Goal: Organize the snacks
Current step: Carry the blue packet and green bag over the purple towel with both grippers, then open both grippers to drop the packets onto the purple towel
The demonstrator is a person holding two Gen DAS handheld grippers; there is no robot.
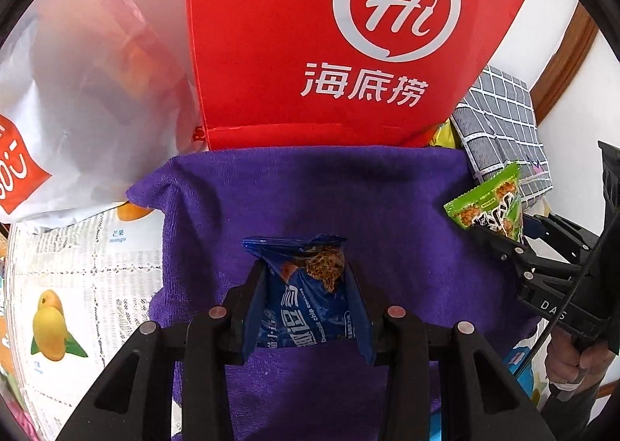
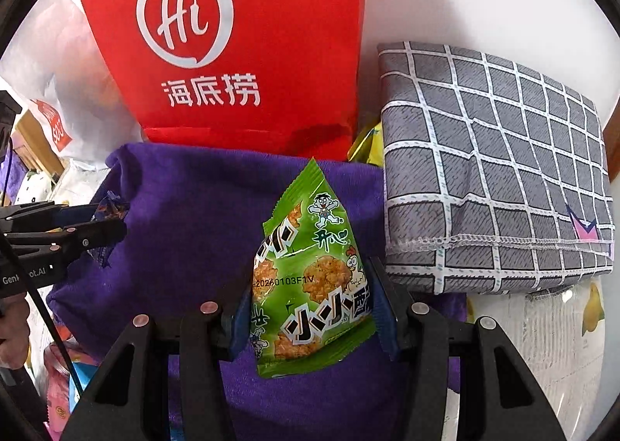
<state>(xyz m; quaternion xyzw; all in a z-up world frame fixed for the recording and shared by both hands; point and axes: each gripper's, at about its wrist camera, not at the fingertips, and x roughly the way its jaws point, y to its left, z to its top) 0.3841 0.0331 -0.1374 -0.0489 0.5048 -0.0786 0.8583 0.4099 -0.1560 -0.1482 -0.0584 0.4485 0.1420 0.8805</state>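
Observation:
My left gripper (image 1: 304, 278) is shut on a blue chocolate chip cookie packet (image 1: 310, 297) and holds it over a purple towel (image 1: 310, 189). My right gripper (image 2: 310, 278) is shut on a green rice cracker packet (image 2: 310, 286) above the same purple towel (image 2: 193, 200). The right gripper with the green packet (image 1: 488, 204) shows at the right edge of the left wrist view. The left gripper with the blue packet (image 2: 110, 208) shows at the left of the right wrist view. A red bag (image 1: 329, 34) with a white logo stands behind the towel, also in the right wrist view (image 2: 232, 42).
A grey checked fabric box (image 2: 492, 169) sits right of the towel. A white plastic bag (image 1: 77, 92) lies at the left. A yellow packet (image 2: 368, 146) peeks out between the red bag and the grey box. The tablecloth (image 1: 69, 286) has a mango print.

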